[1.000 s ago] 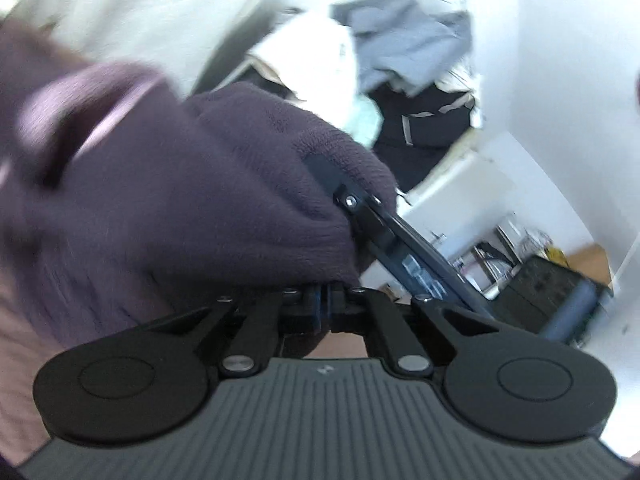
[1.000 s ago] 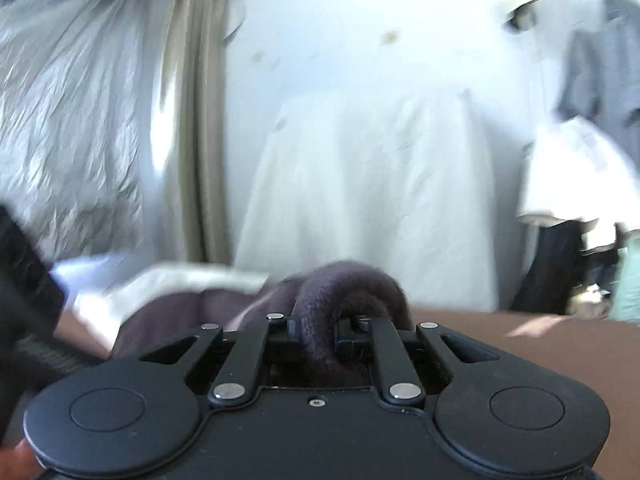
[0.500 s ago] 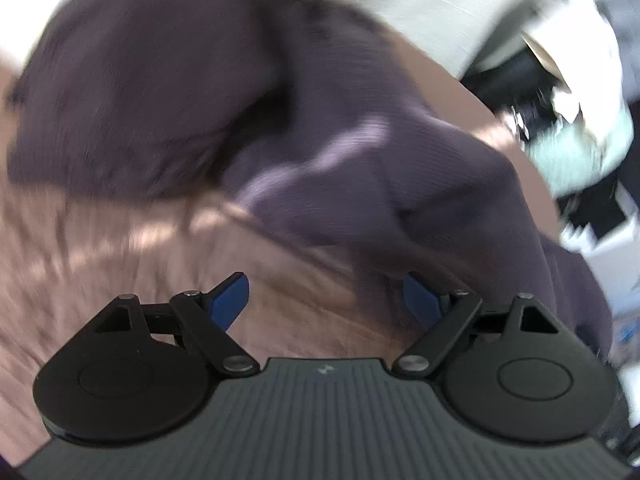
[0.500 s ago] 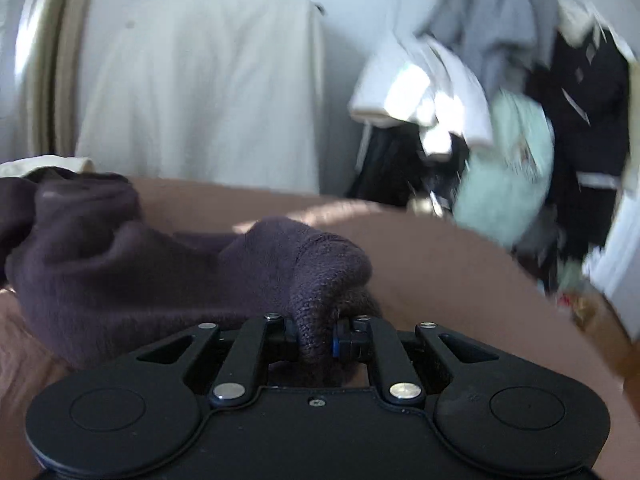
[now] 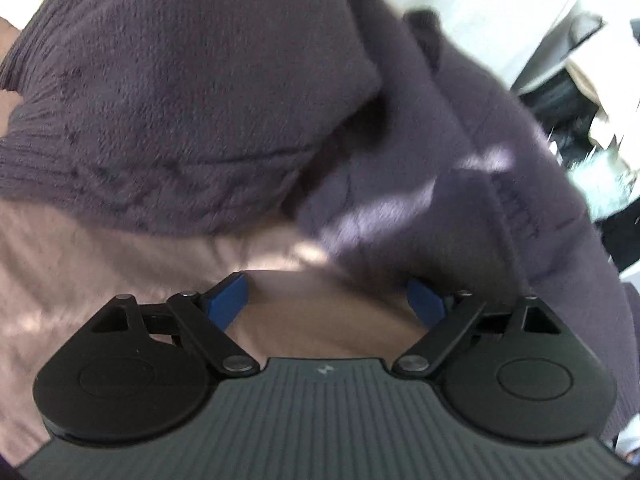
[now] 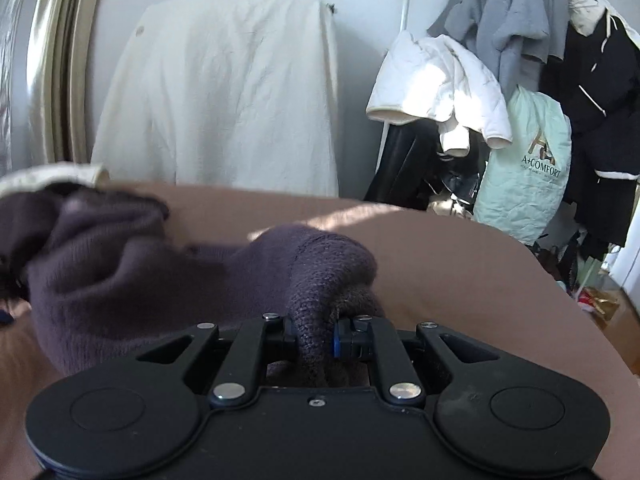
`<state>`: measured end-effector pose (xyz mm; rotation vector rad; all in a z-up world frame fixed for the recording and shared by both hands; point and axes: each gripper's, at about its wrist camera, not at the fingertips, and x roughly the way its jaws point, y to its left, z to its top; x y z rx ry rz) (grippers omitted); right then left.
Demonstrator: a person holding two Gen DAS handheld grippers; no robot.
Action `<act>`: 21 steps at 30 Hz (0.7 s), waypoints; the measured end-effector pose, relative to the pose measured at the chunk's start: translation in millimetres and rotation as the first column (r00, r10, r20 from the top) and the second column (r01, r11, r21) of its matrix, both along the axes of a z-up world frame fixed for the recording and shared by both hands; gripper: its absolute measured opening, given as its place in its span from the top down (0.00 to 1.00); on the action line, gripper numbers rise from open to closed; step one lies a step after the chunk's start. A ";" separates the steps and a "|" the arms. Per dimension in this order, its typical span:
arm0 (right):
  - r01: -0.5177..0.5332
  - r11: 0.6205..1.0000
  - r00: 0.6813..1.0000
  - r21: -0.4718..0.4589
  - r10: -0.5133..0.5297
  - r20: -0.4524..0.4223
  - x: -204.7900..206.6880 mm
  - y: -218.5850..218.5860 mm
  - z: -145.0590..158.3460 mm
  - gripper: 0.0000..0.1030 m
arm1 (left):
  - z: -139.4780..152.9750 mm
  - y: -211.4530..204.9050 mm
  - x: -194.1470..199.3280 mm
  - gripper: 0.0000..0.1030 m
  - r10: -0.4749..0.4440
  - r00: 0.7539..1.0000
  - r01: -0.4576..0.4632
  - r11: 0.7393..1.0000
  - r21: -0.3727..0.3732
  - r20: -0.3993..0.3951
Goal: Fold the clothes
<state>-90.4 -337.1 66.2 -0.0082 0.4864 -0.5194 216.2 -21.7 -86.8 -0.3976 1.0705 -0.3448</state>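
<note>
A dark purple knit sweater (image 5: 208,92) lies bunched on a brown bedsheet (image 5: 80,280). My left gripper (image 5: 326,300) is open and empty, its blue pads (image 5: 228,300) spread wide just above the sheet at the sweater's near edge. In the right wrist view the sweater (image 6: 120,264) stretches from the left to my right gripper (image 6: 314,338), which is shut on a thick fold of the knit, low over the sheet (image 6: 460,272).
A cream cloth (image 6: 224,92) hangs on the wall behind the bed. A rack at the right holds a white jacket (image 6: 440,80), grey tops (image 6: 508,12) and dark coats (image 6: 600,120), with a pale green bag (image 6: 528,168) below.
My left gripper let go of the sweater and opened, and now hangs closer over its edge. My right gripper lowered toward the bed, still holding its fold.
</note>
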 end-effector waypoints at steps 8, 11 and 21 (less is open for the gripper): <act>0.050 0.971 0.998 -0.232 -0.042 0.036 15.0 -27.6 75.2 0.88 | 66.1 -20.7 -28.9 1.00 -0.115 0.939 0.049 0.978 0.204 0.325; 0.127 0.956 0.991 -0.265 -0.113 0.066 15.5 -40.2 90.8 0.88 | 93.8 -21.9 -39.5 1.00 -0.152 0.895 0.057 0.971 0.232 0.419; 0.362 0.928 0.888 -0.089 -0.372 -0.269 21.5 -108.3 43.7 0.39 | 67.4 26.6 -10.3 0.77 -0.128 0.956 0.102 0.989 0.109 0.264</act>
